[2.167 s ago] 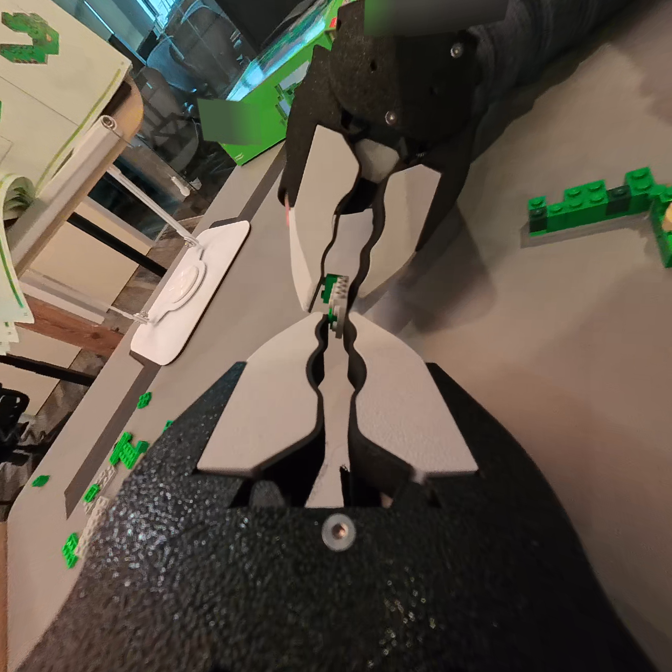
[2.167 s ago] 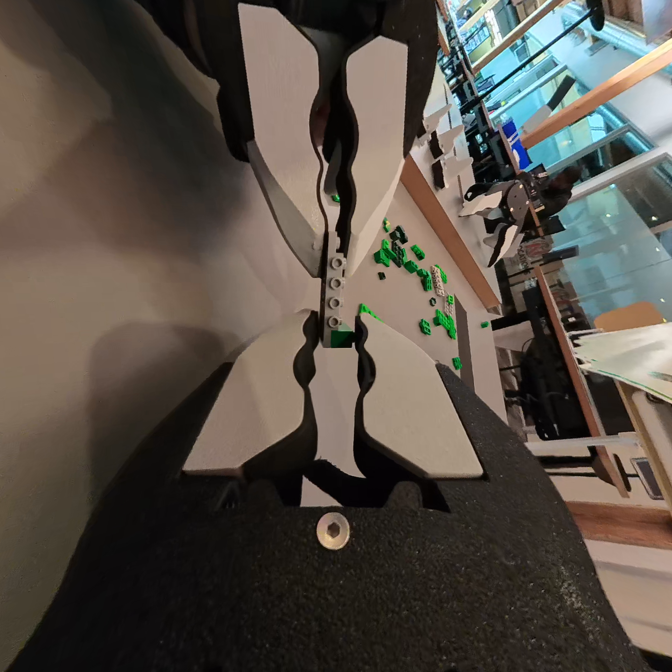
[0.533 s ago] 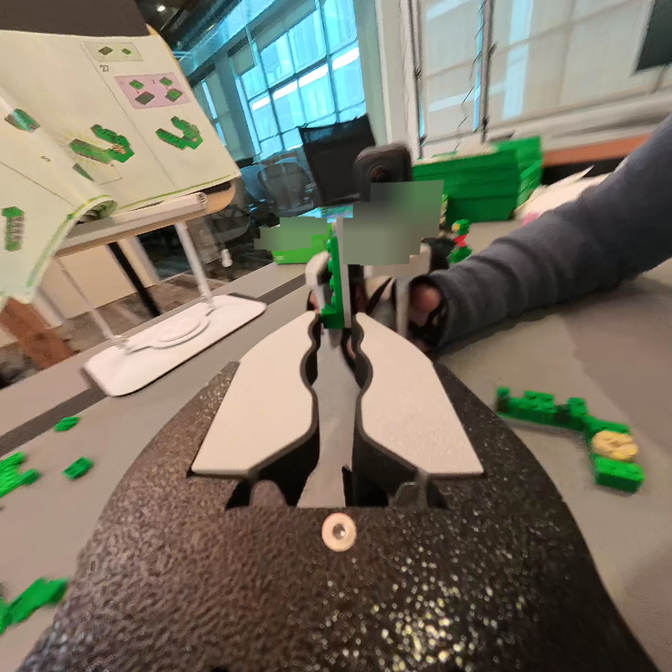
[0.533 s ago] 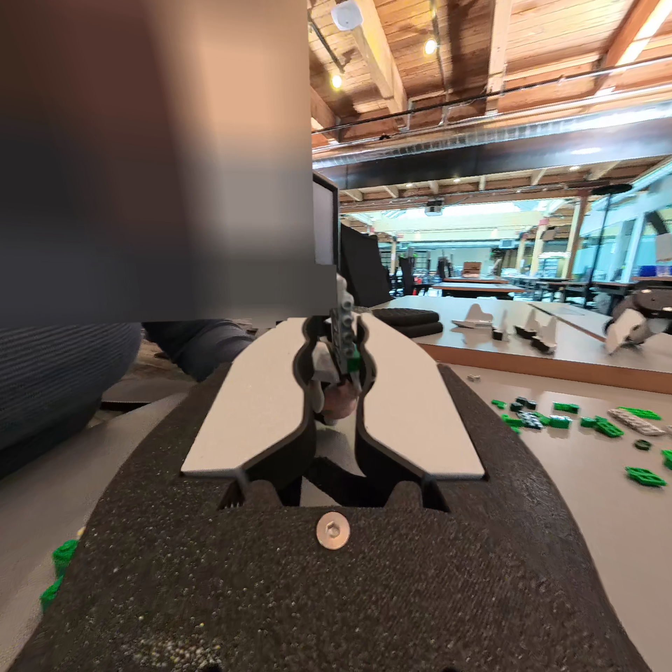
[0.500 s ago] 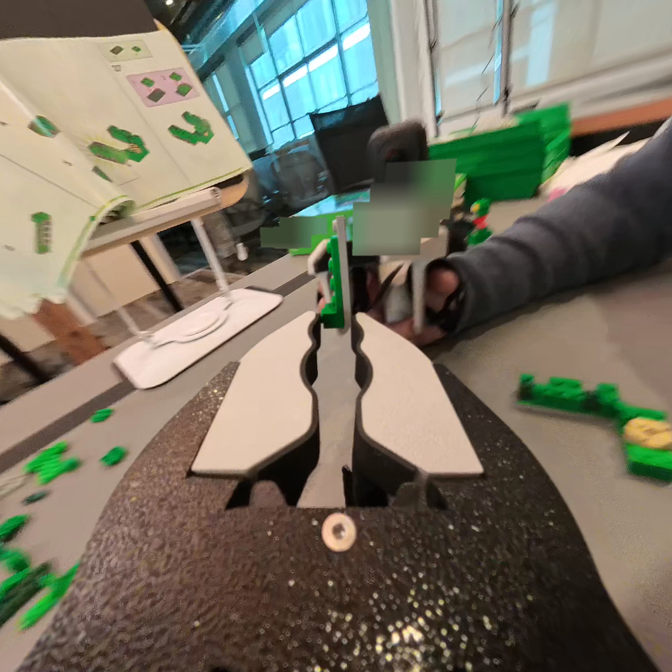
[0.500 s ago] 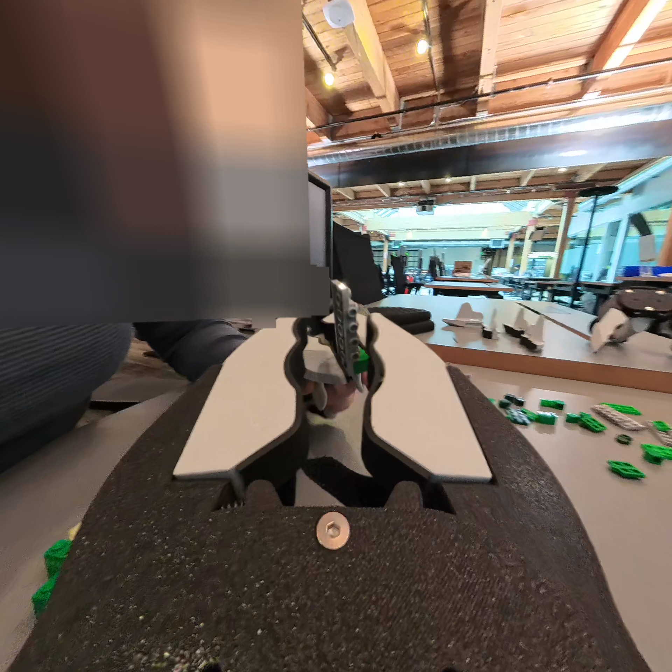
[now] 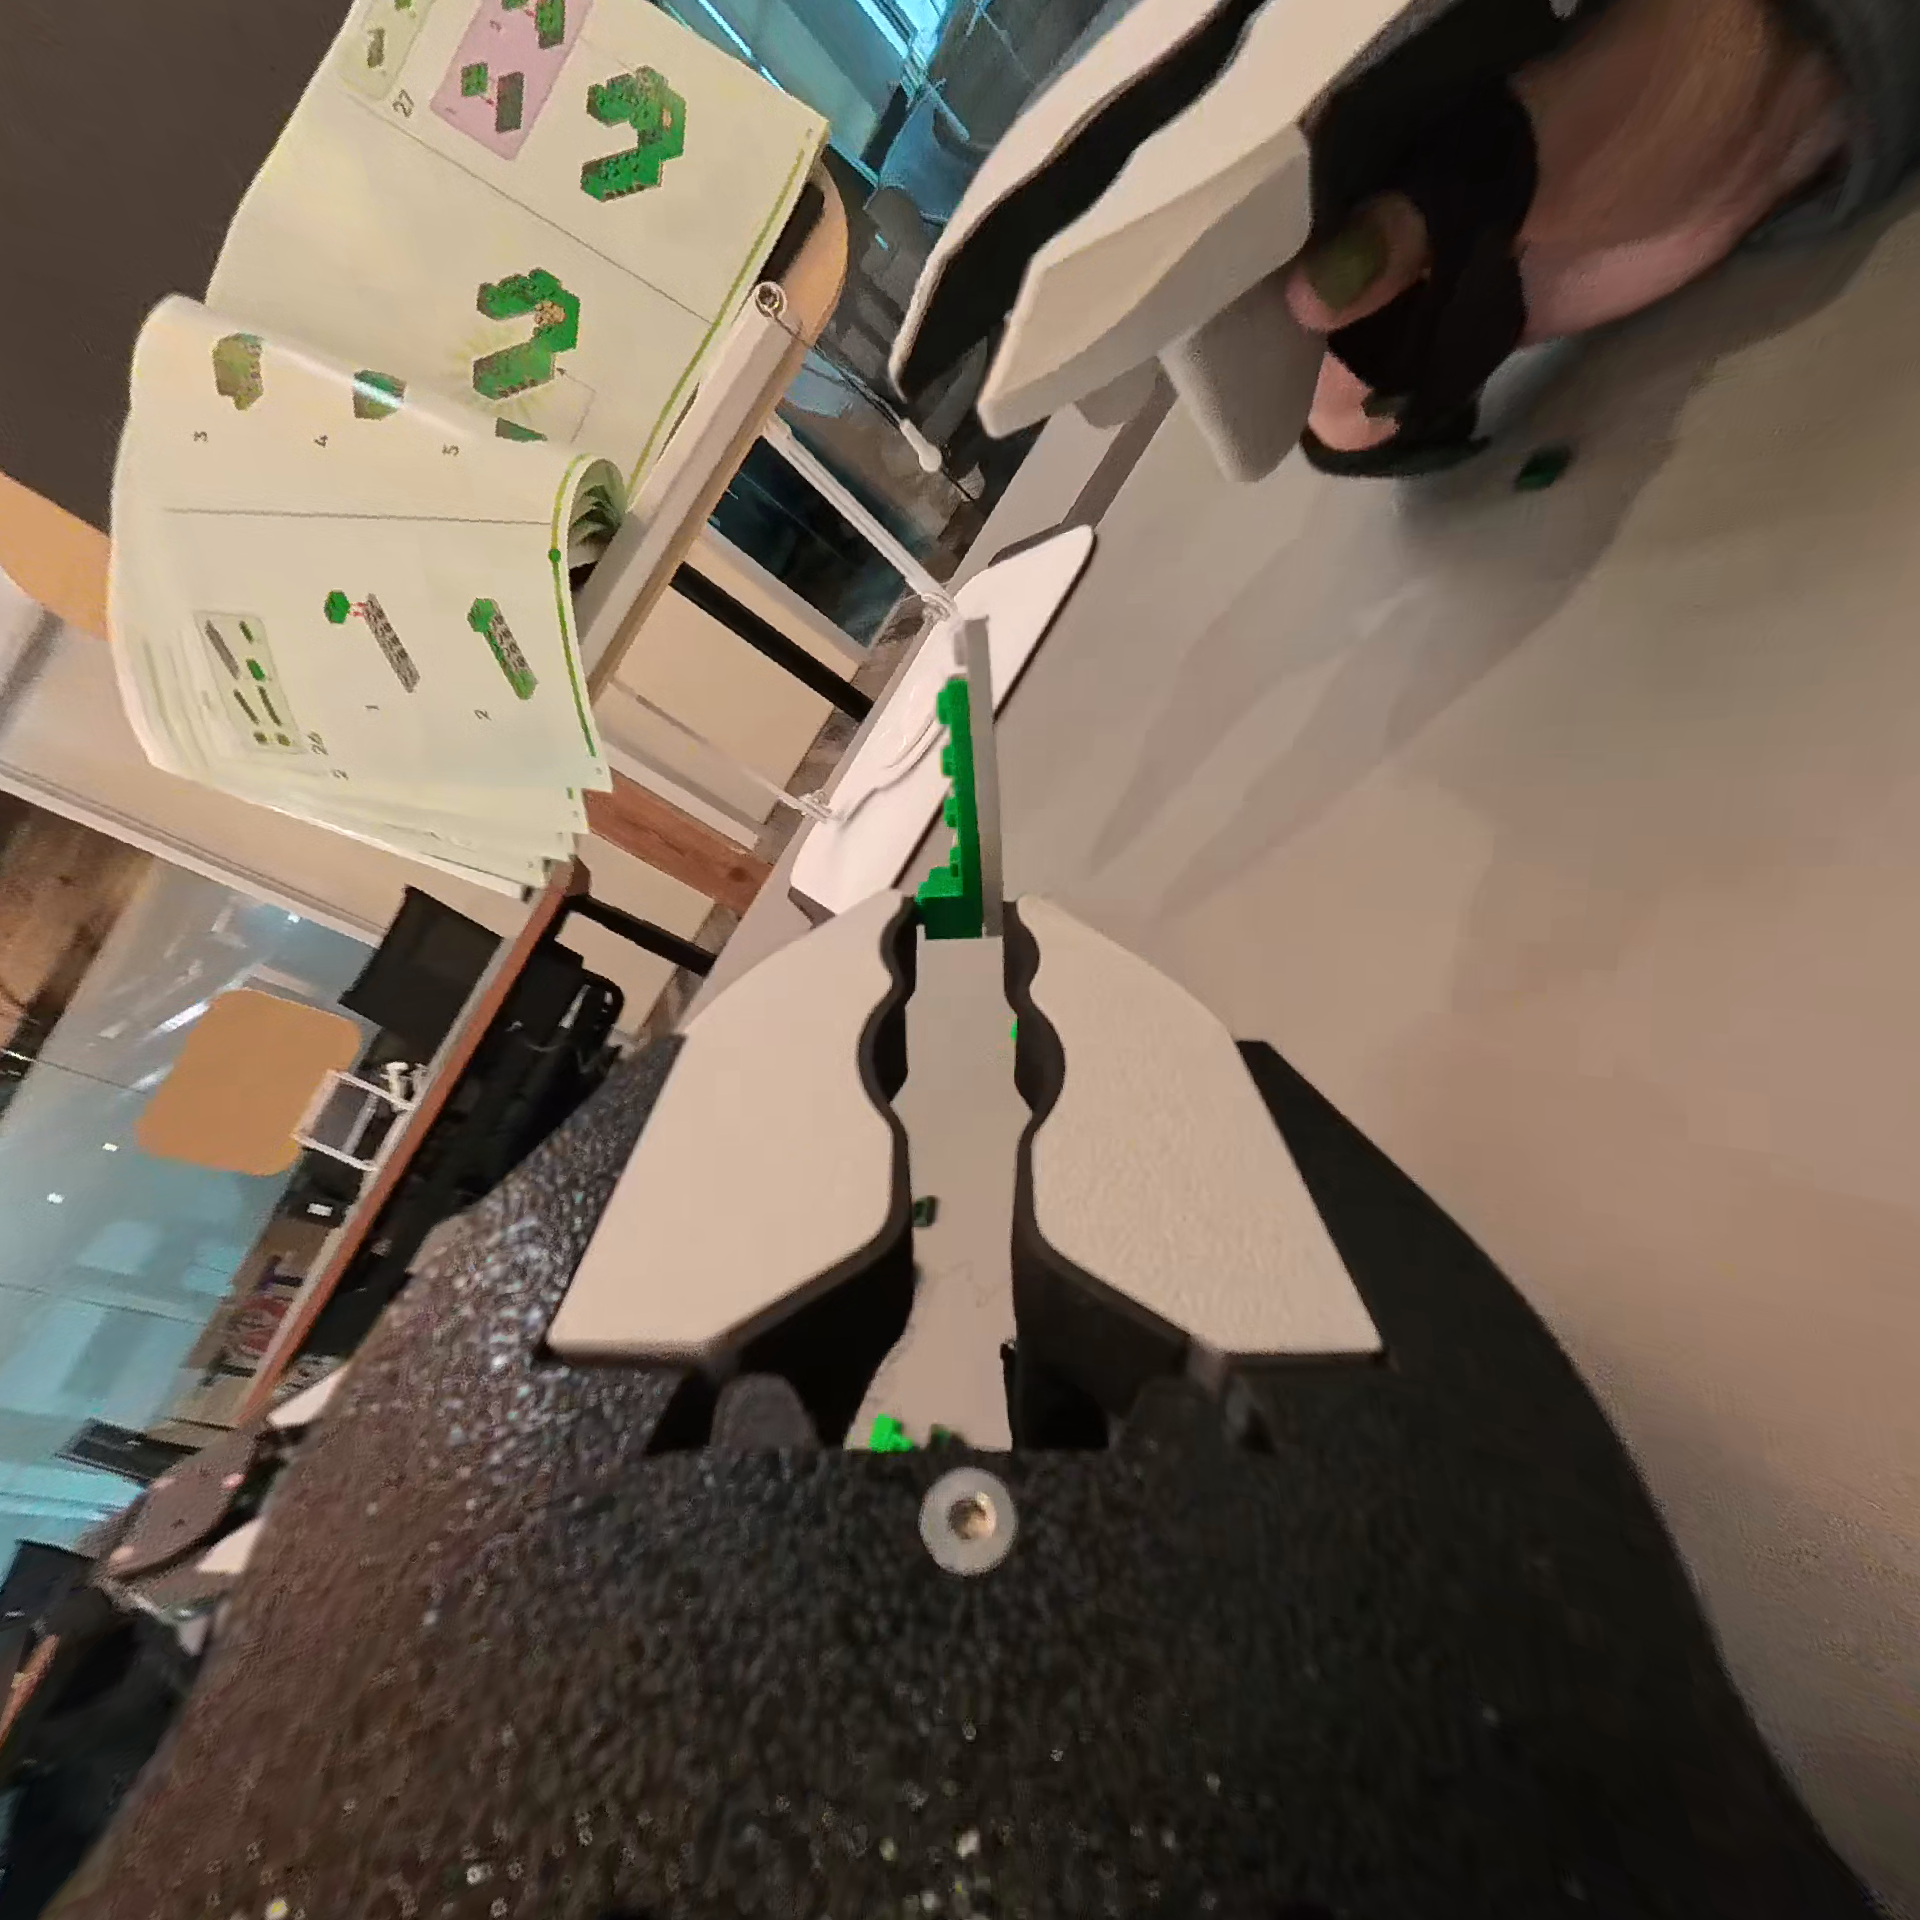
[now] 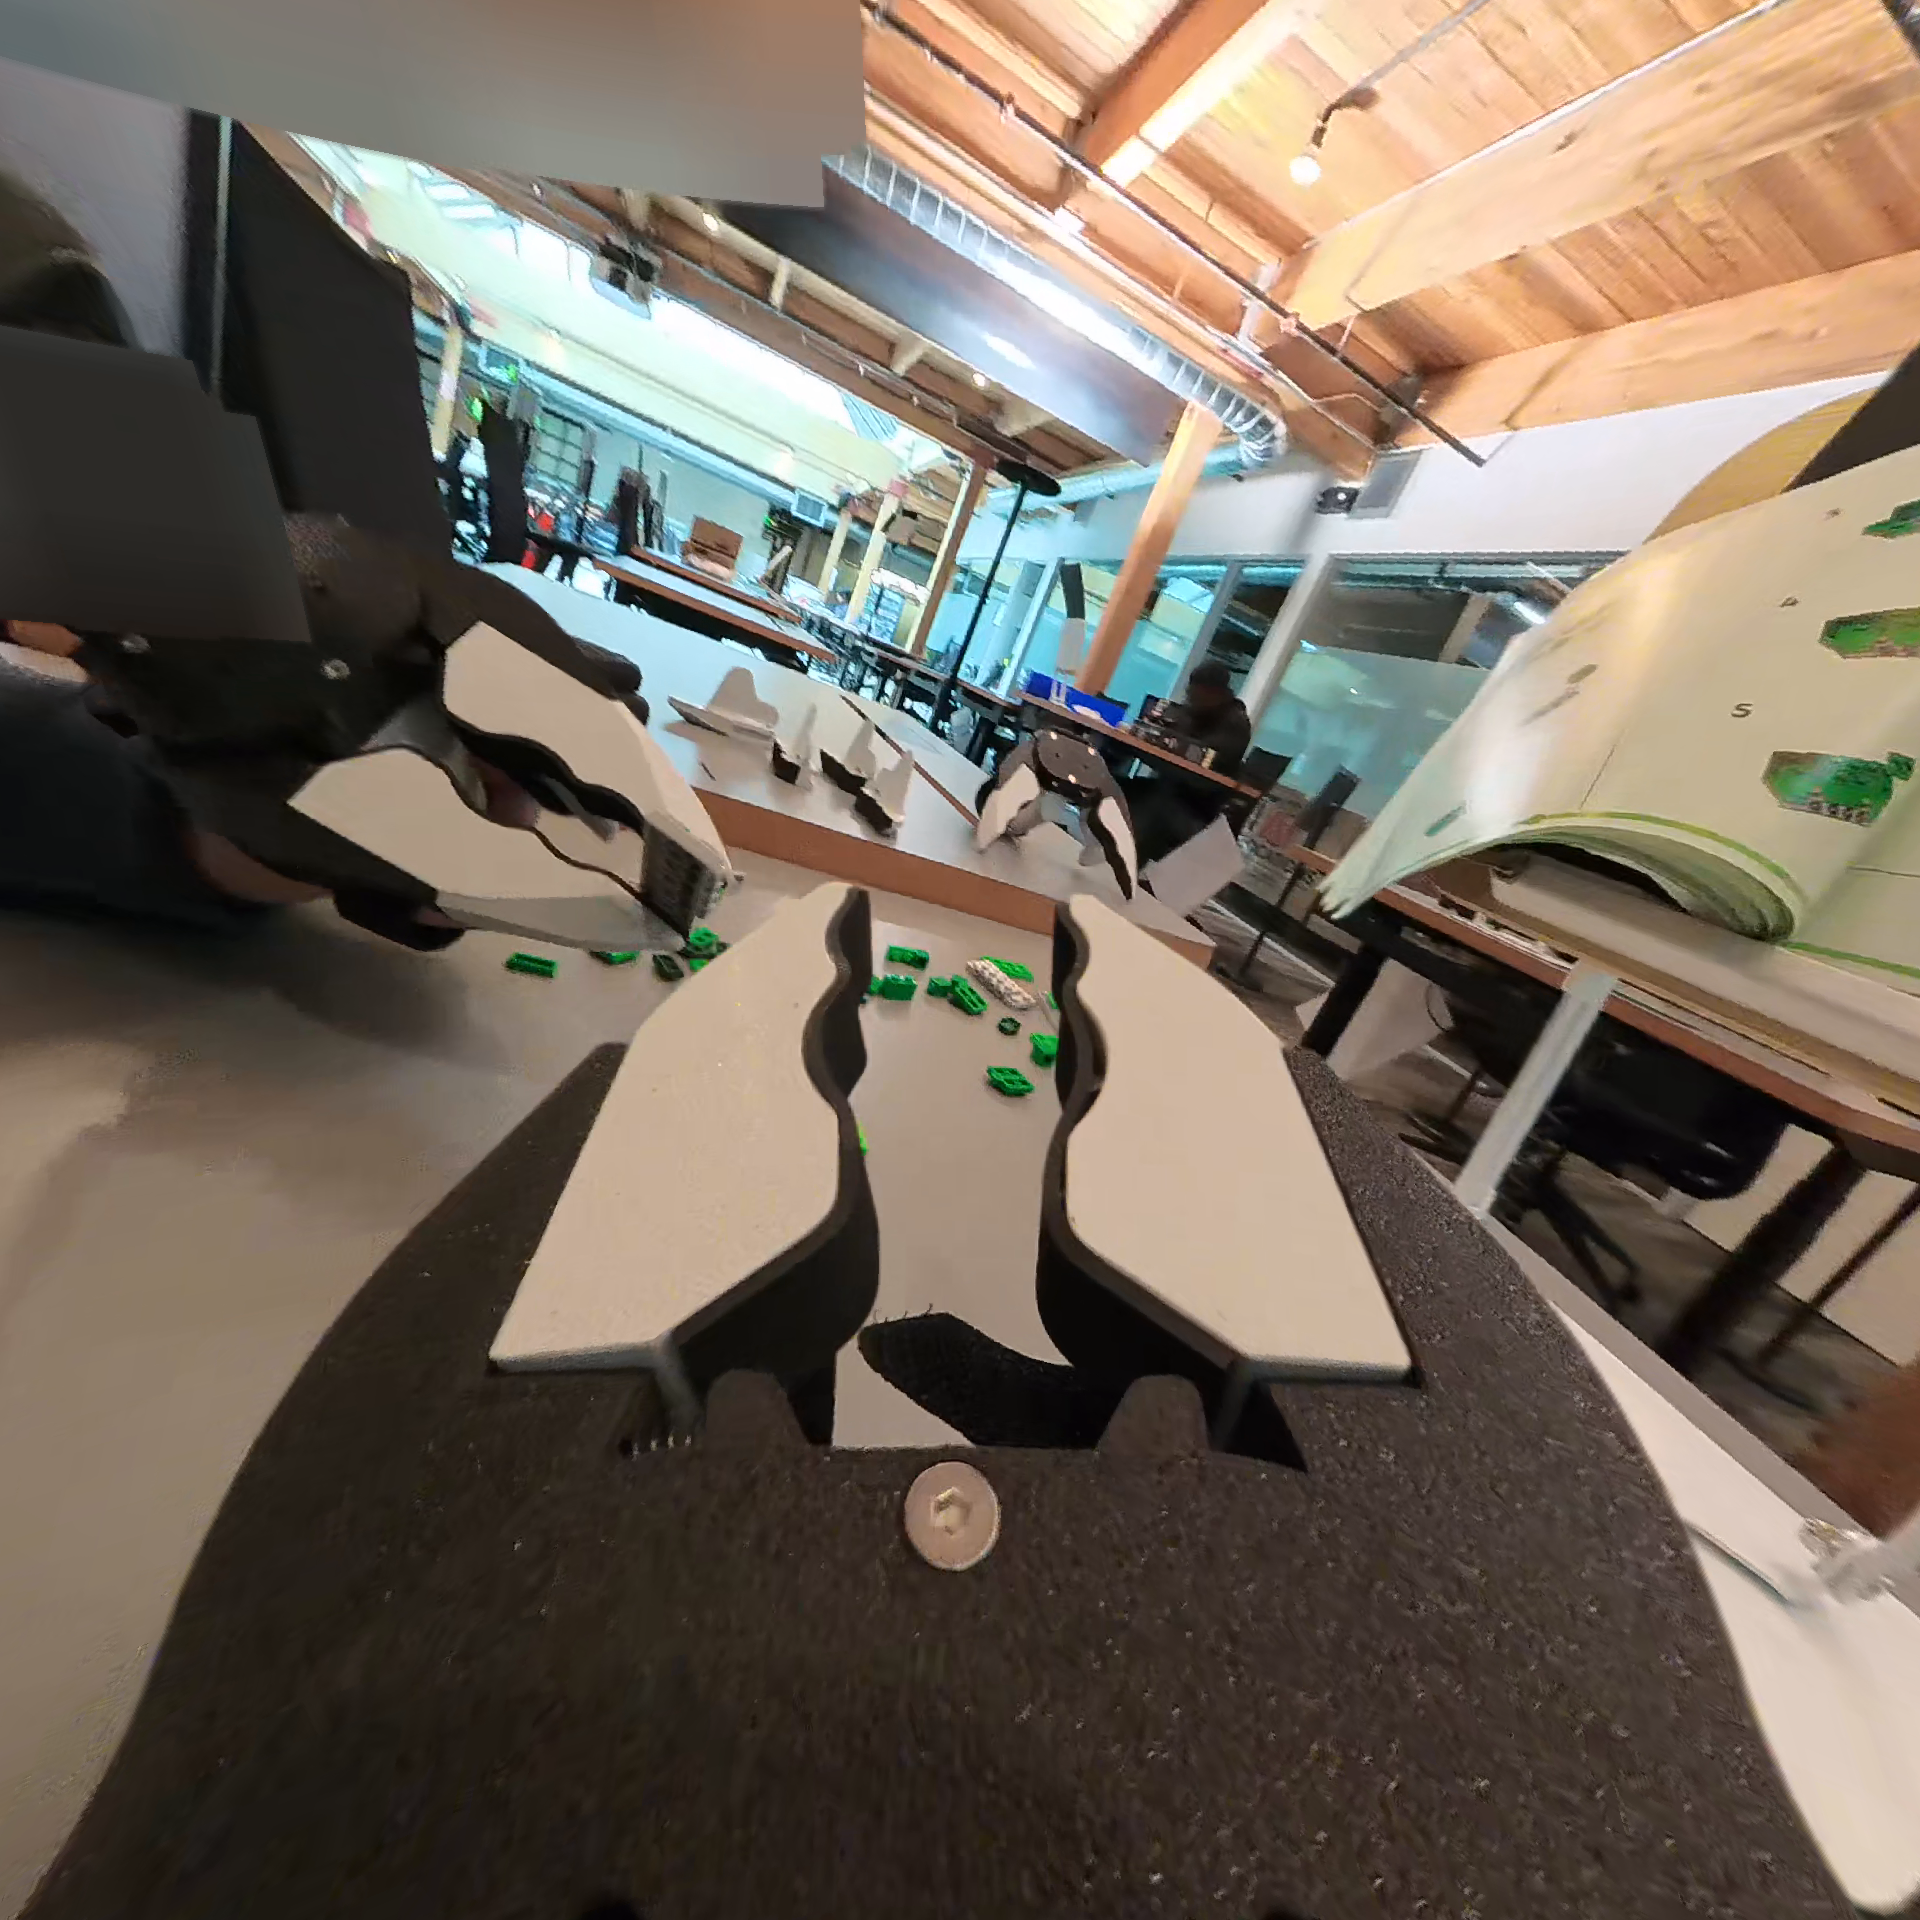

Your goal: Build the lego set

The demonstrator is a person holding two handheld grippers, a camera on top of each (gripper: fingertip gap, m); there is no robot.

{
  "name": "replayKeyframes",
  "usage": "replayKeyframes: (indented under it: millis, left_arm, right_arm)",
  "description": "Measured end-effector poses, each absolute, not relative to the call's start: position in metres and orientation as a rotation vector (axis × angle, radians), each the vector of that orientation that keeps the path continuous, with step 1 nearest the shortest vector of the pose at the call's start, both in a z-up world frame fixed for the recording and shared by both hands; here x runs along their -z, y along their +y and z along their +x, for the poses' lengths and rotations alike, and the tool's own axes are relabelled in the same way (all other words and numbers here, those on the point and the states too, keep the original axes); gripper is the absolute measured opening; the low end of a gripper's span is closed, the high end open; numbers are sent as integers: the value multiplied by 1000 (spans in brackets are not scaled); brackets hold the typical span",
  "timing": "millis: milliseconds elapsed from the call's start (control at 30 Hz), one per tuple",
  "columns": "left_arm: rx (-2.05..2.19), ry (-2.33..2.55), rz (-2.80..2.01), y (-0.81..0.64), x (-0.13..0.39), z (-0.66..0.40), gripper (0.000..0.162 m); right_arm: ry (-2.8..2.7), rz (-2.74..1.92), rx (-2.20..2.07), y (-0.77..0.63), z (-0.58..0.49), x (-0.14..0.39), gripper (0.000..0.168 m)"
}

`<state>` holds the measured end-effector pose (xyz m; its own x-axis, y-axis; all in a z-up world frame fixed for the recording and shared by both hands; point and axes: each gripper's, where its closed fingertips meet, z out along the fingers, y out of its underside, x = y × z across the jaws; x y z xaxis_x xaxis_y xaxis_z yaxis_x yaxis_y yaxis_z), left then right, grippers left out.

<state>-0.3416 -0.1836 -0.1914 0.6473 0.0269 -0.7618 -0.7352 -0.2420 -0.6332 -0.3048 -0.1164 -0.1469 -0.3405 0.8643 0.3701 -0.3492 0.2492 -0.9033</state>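
your left gripper [image 7: 961,920] is pinching a grey plate [image 7: 980,779] with green bricks [image 7: 954,821] stuck along it, raised off the table [image 7: 1558,831]. your right gripper [image 8: 956,909] is spread and empty. beyond the right gripper, loose green pieces [image 8: 966,997] lie scattered on the table, so i judge only a small sub-assembly done and most of the build left.

Instruction booklet [image 8: 1704,727] cut by right edge; loose bricks [image 8: 977,997] partly behind tongs.
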Motion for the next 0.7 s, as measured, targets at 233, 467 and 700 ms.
replayKeyframes:
  millis: [233, 467, 700]
  left_arm:
    - [-944, 612, -1654, -189, 191, -357, 15]
    - [-963, 623, -1608, -183, 188, -355, 15]
    - [-1311, 687, -1613, -172, 189, -373, 15]
  right_arm:
    - [-1420, -601, -1249, -107, -319, 158, 27]
    - [-1390, -669, -1172, -93, -326, 160, 23]
    - [-1419, -663, -1090, -91, -330, 166, 19]
